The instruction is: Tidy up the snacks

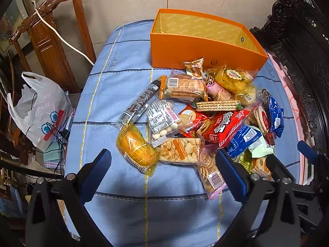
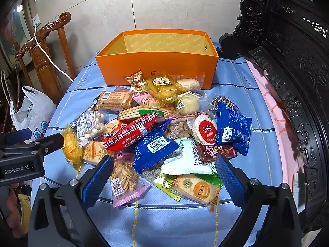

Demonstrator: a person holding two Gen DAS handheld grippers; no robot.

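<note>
A pile of wrapped snacks lies on a blue checked tablecloth (image 1: 115, 86) in front of an open, empty orange box (image 1: 197, 47), which also shows in the right wrist view (image 2: 156, 68). The pile holds a red cracker pack (image 1: 224, 127), a yellow corn pack (image 1: 135, 148), blue packs (image 2: 154, 146) and a pink biscuit bag (image 2: 125, 177). My left gripper (image 1: 164, 164) is open and empty above the pile's near left side. My right gripper (image 2: 164, 175) is open and empty above the pile's near edge. The left gripper also shows at the far left of the right wrist view (image 2: 30, 142).
A carved wooden chair (image 1: 49, 30) with a white cable over it stands at the left. A white plastic bag (image 1: 39, 113) sits below it. Dark carved furniture (image 2: 287, 72) runs along the right side. A tiled wall (image 2: 164, 4) is behind the box.
</note>
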